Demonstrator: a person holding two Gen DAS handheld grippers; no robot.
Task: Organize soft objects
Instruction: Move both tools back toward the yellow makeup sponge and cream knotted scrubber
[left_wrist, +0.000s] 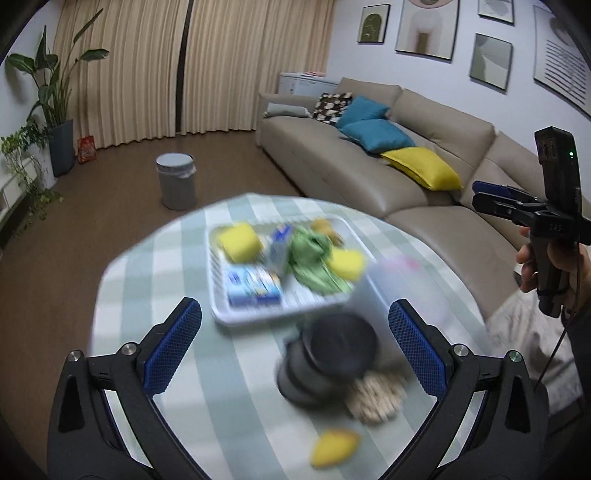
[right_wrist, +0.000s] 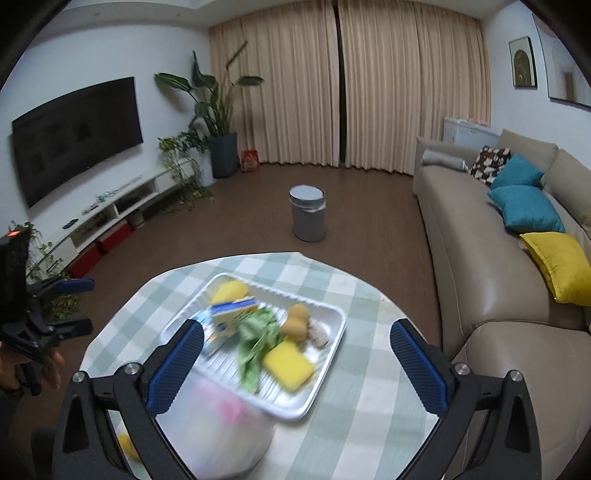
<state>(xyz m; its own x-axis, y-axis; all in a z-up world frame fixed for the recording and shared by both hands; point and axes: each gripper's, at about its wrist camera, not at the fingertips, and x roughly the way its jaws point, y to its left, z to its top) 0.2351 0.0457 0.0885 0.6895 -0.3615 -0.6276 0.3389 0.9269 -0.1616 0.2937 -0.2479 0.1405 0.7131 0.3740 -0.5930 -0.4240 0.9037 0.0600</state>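
Left wrist view: the left gripper (left_wrist: 293, 343) hangs above the worktop (left_wrist: 155, 266) with its fingers (left_wrist: 173, 343) spread as wide as they go and nothing between them. Taking the white tray (left_wrist: 221, 314) as landmark, the soft things lie inside it: a yellow sponge (left_wrist: 239, 240) at its far left corner, a green cloth (left_wrist: 314, 258) in its middle, a second sponge at its right edge, and blue packets (left_wrist: 253, 286) at its near side. Just this side of the tray stands a dark round pot (left_wrist: 328, 358) with pale pieces beside it, and one more yellow piece (left_wrist: 334, 446) lies nearer still, outside the tray. The picture is smeared, so a reach made now could misjudge the yellow piece and knock the dark pot instead.

Right wrist view: the right gripper (right_wrist: 297, 363) is likewise fully open and empty. A clear bin (right_wrist: 221, 428) sits touching the tray's near edge, under the left finger. Risk here: a wide-open finger dropping toward the tray could catch the bin's rim or shove the light tray across the cloth, spilling the pile. The other gripper (right_wrist: 55, 306) stands well left of the tray, so a clash looks unlikely.
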